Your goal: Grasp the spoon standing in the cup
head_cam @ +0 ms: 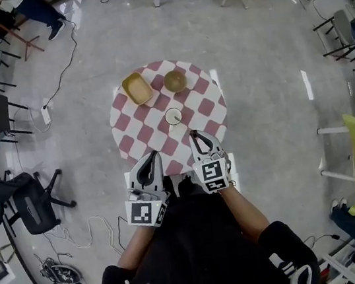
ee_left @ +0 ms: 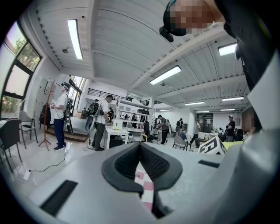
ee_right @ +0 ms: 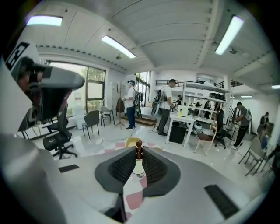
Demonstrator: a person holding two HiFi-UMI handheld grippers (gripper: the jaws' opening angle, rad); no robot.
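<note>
the left gripper [head_cam: 152, 154] hung over the near rim of a round table [head_cam: 128, 122] covered in a pink-and-white checked cloth. its jaw tips met, with nothing between them. in the left gripper view only a strip of that cloth showed below the pads. farther back on the cloth lay a square tan dish [head_cam: 137, 87], and just to its right a round brown bowl [head_cam: 175, 81]. nearer the middle, in front of those two, stood the white cup [head_cam: 173, 116], upright, with the spoon [ee_right: 138, 148] standing in it, handle up. to the right of the cup and closer to the person, the right gripper [head_cam: 194, 133] pointed toward it, its jaws a narrow gap apart. in the right gripper view the spoon's brown handle top sat in line with that gap, beyond the tips, and no pad pressed on it.
</note>
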